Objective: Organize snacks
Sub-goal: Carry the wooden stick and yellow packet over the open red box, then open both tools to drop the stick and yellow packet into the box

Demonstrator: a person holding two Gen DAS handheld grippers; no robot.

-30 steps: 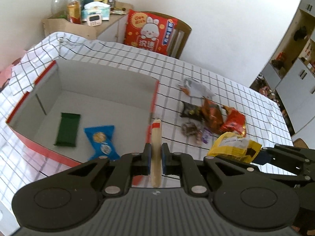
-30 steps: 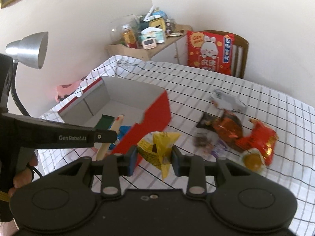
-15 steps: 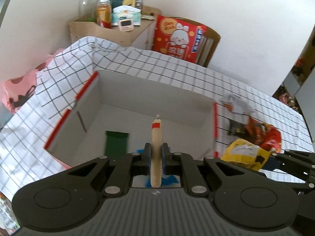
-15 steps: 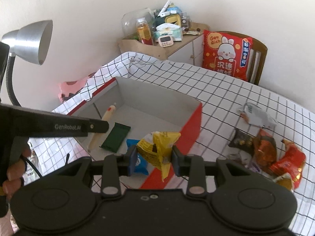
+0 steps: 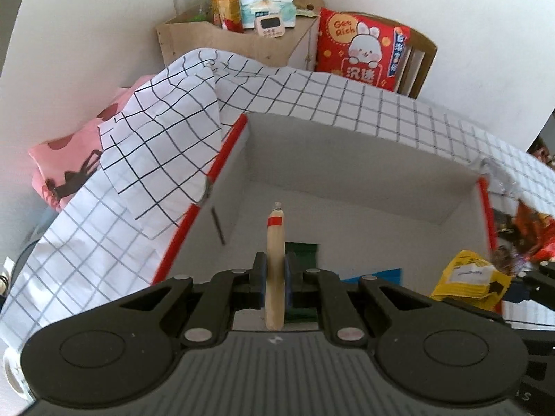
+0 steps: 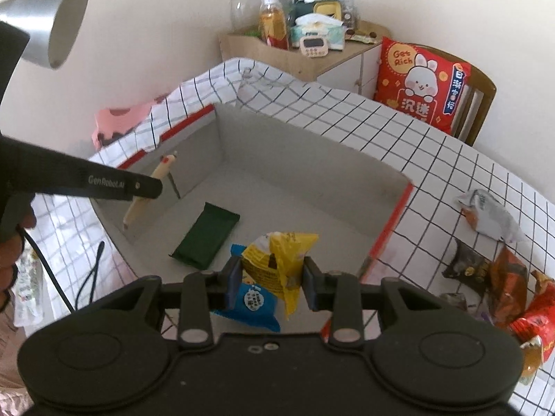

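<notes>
Both grippers have travelled from beside the cardboard box to above its open top since the earlier frames, so the box interior now fills the middle of each view.

Nearest in the left wrist view, the left gripper [image 5: 275, 279] is clamped tight on a tan sausage stick [image 5: 275, 260], held at lower centre of the frame. The stick's long axis runs along the fingers, its red-banded, crimped end pointing away and downward toward the far wall of the box [image 5: 364, 170].

In the right wrist view, the right gripper [image 6: 271, 279] stands partly closed on a crumpled yellow snack packet [image 6: 277, 263], pinched at lower centre, its loose corner hanging below the pads.

Beyond the fingers, on the box floor, lie a blue snack packet [image 6: 255, 303] directly beneath the yellow one, and a dark green bar [image 6: 204, 239] lying diagonally toward centre left. Farther right, outside the box on the checked tablecloth [image 6: 399, 131], several packets still wait at the frame's right edge.

Risks, as a judgement: the stick sits close to the box's left wall, so a release there could leave it propped against the cardboard instead of lying flat. The yellow packet is gripped only by crumpled film and could slip free early, or land on the near red rim and tumble outside. Two grippers working over one box could also knock together.
</notes>
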